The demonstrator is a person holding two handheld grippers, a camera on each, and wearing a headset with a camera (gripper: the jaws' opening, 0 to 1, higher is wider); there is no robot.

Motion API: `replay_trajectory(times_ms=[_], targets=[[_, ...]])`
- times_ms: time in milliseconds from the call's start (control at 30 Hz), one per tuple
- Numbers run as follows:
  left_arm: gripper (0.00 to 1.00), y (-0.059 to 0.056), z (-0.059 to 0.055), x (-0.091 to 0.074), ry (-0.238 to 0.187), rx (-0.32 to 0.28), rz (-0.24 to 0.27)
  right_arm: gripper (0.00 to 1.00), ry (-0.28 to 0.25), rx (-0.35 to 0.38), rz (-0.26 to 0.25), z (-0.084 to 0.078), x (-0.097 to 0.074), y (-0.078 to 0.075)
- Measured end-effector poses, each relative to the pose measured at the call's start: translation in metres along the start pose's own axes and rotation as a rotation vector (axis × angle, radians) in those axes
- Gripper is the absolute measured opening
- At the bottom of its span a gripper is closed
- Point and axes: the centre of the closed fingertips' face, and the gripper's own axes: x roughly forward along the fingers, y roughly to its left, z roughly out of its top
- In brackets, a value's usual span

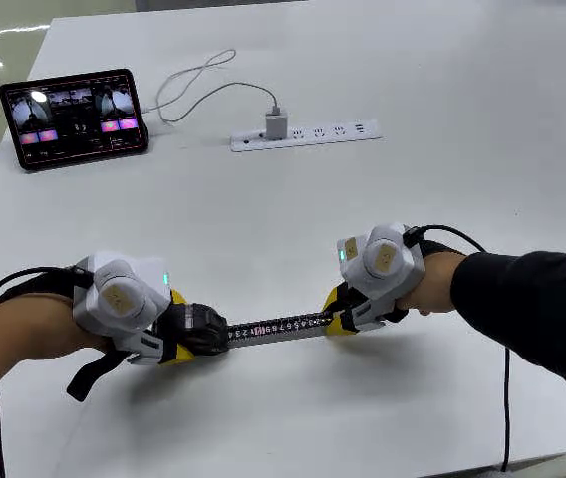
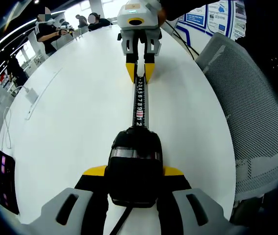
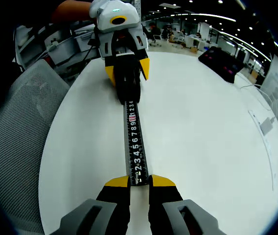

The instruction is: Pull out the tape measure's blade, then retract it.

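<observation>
A black tape measure case (image 1: 195, 329) sits between the yellow-tipped jaws of my left gripper (image 1: 178, 337), which is shut on it; it looms large in the left gripper view (image 2: 135, 166). Its dark numbered blade (image 1: 281, 326) runs out to the right just above the white table. My right gripper (image 1: 335, 317) is shut on the blade's end. In the right gripper view the blade (image 3: 134, 147) runs from my jaws (image 3: 139, 182) away to the case (image 3: 127, 81). The left gripper view shows the blade (image 2: 140, 100) reaching the right gripper (image 2: 139, 73).
A tablet (image 1: 74, 117) stands at the far left of the white table (image 1: 442, 149). A white power strip (image 1: 308, 133) with a charger and cable lies at the back centre. A grey mesh chair (image 2: 246, 112) is beside the table edge.
</observation>
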Motion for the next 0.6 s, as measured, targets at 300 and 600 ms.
replay_trajectory(times_ms=[300, 600], targets=[[0.33, -0.0004, -0.001, -0.0006, -0.003, -0.005, 0.001, 0.1, 0.0, 0.003, 0.004, -0.0015, -0.0008, 0.0001], [0.33, 0.0001, -0.0028, -0.0011, -0.006, -0.008, 0.002, 0.1, -0.002, 0.009, 0.005, -0.0017, -0.0007, 0.0002]])
